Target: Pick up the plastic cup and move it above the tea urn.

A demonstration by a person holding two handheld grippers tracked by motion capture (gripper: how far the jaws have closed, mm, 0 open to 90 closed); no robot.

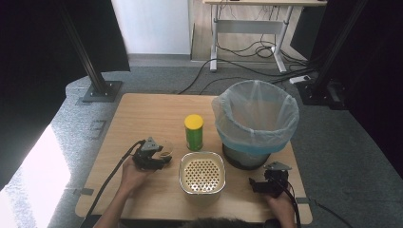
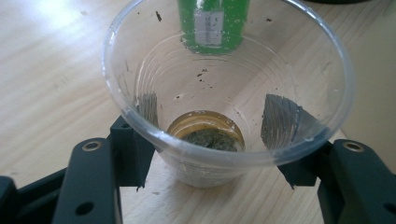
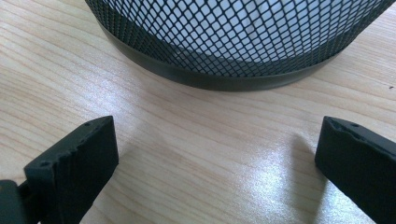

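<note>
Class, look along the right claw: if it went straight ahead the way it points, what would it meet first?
Likely the black mesh base of the waste bin, straight ahead of the open right claw, with bare table between them.

On the table (image 1: pixel 142 107) a perforated container (image 1: pixel 202 172) is placed near the front edge at the middle, with a canister (image 1: pixel 193 132) standing just behind it and a lined bin (image 1: pixel 254 122) set to the right of both — toward the far right corner. A cup (image 2: pixel 219 93) is found left of the canister, gripped between the jaws of the left gripper (image 1: pixel 157 158), and some liquid and residue (image 2: pixel 208 133) are held in its bottom. The right gripper (image 1: pixel 266 184) is positioned in front of the bin, near the front right corner — apart from the bin's base.
</note>
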